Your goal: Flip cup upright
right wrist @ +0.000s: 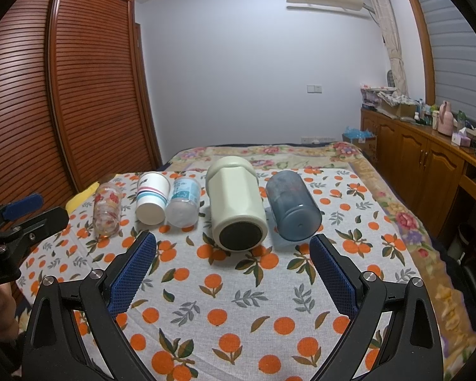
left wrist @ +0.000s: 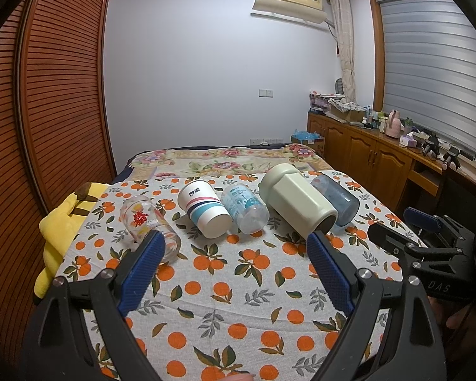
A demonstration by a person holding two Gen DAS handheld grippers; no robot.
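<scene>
Lying on its side, the big green cup (right wrist: pixel 236 204) points its dark bottom at the wide-spread right gripper (right wrist: pixel 233 255); the left gripper (left wrist: pixel 234 254) is spread too.

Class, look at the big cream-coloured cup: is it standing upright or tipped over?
Tipped over. The cream cup lies on its side on the tablecloth, its round dark end facing the camera.
</scene>
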